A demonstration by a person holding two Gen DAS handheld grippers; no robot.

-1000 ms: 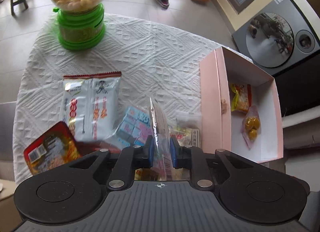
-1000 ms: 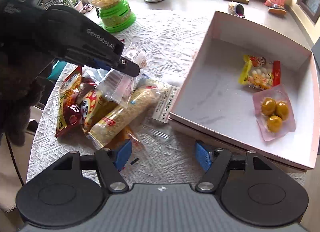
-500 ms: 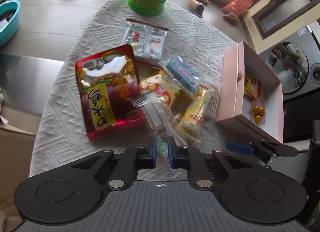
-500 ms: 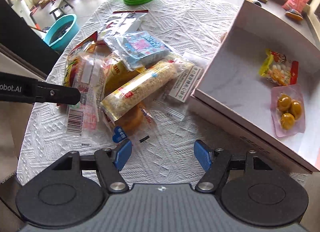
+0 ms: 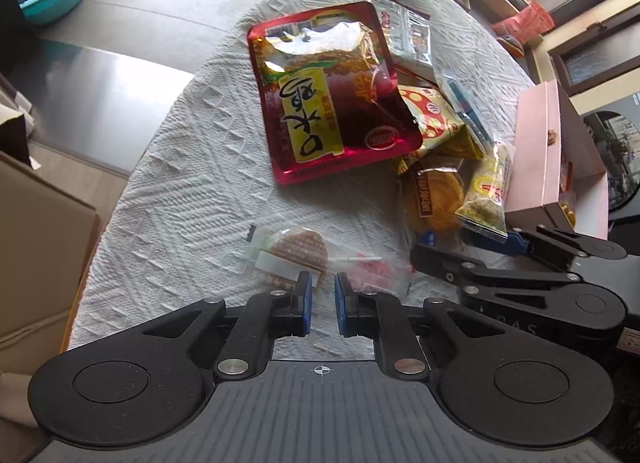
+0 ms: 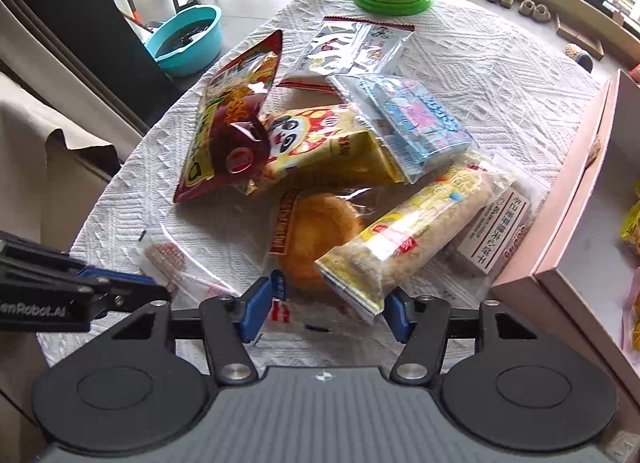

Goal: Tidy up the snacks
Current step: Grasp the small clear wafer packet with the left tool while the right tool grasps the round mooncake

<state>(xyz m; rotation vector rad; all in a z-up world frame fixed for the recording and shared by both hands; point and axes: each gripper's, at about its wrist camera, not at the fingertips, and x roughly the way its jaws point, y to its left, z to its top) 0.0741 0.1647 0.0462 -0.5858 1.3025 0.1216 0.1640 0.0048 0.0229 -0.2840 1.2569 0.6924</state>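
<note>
Snacks: most lie in a heap in the middle of the bench (image 6: 500, 63), on the white bumpy cloth. You see the big red bag (image 5: 324, 91), the panda bag (image 6: 320, 143), the blue packet (image 6: 412, 119), the long rice bar (image 6: 416, 231) and the round cake (image 6: 316, 235).
Clear cookie bag: this one (image 5: 296, 251) lies flat on the cloth, apart from the heap, just in front of your left tongs (image 5: 319, 303).
Left tongs: they are a little apart and hold nothing. The near edge of the clear cookie bag sits right at their tips.
Right tongs: these (image 6: 322, 309) are wide apart and hold nothing. The near end of the rice bar and the wrapper edge of the round cake lie between their two blue tips.
Pink box: it (image 6: 568, 223) stands open, touching the right side of the heap. A few snacks are already inside, but you can only see their edges.
Step in hand: it looks like you are about to pick up the next snack with the right tongs.
How to do it well: pick one snack, not two. Slide the tips around the end of the rice bar only, then squeeze softly so it does not crush. Lift it straight up before you move to the pink box.
Watch out: the wrappers are slippery, so grab the sealed end.
</note>
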